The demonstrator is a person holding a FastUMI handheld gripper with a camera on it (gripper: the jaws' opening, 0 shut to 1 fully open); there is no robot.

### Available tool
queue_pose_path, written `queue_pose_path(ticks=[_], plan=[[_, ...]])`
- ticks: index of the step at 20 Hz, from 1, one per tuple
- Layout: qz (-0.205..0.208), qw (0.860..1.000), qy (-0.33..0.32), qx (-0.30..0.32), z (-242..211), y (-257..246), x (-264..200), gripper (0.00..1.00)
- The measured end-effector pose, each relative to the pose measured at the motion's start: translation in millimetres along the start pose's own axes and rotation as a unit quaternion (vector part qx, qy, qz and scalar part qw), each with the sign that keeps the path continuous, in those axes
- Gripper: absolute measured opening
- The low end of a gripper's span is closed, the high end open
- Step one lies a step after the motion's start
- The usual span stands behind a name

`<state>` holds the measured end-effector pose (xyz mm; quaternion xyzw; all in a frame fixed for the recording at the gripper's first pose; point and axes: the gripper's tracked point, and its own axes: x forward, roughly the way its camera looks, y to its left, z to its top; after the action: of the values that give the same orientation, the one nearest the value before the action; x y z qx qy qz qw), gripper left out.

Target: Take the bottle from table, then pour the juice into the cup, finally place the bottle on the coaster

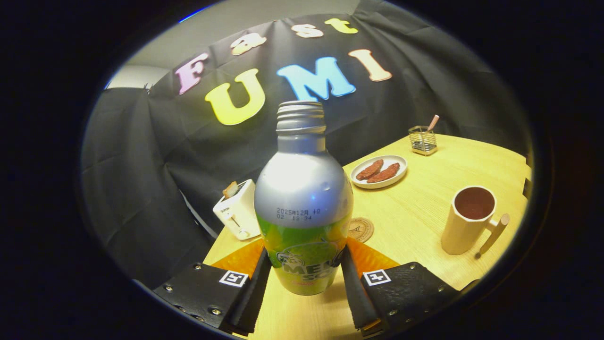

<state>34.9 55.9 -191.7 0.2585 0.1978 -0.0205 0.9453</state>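
— Gripping the silver aluminium bottle with the green printed label at its lower body, the gripper is pressing one finger against each side of the label band, so the jaws are closed on it. The bottle is standing upright between the fingers, and seems lifted clear of the pale wooden table, though I cannot tell for certain.

— How is it going to handle?

— I am judging it as thin metal: stiff enough to hold, smooth and likely slippery, and dentable under a hard squeeze. The cap is off, the threaded neck is showing open, so any tilt is going to spill. How full it is I cannot tell, so the weight is a guess. The wide label band is looking like the best place to hold; the tapering shoulder would slide.

— Anything readable?

— A stamped date code is sitting on the silver shoulder, starting 2025 and 12. On the green band, large letters are partly hidden by the fingers; "ME" and "SO" are showing.

— Where are the targets?

— The cream mug with a wooden handle is standing off to the right, well apart from the bottle. The round brown coaster is lying just beyond the right finger, close beside the bottle.
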Motion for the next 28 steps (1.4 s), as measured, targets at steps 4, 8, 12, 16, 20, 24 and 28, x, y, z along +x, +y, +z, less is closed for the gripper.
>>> queue_pose_path(ticks=[4, 8, 12, 16, 20, 24, 28], plan=[[-0.035, 0.999, -0.007, 0.006, 14, -30, -1, 0.74], [-0.038, 0.999, 0.001, 0.034, 18, -48, -2, 0.74], [-0.011, 0.994, 0.024, 0.101, 6, -51, 3, 0.74], [0.006, 0.987, 0.036, 0.154, -4, -53, 1, 0.74], [0.006, 0.980, 0.036, 0.193, -6, -63, 2, 0.74], [0.004, 0.969, 0.042, 0.243, -11, -73, 2, 0.74], [0.000, 0.956, 0.043, 0.292, -15, -75, 5, 0.74]])
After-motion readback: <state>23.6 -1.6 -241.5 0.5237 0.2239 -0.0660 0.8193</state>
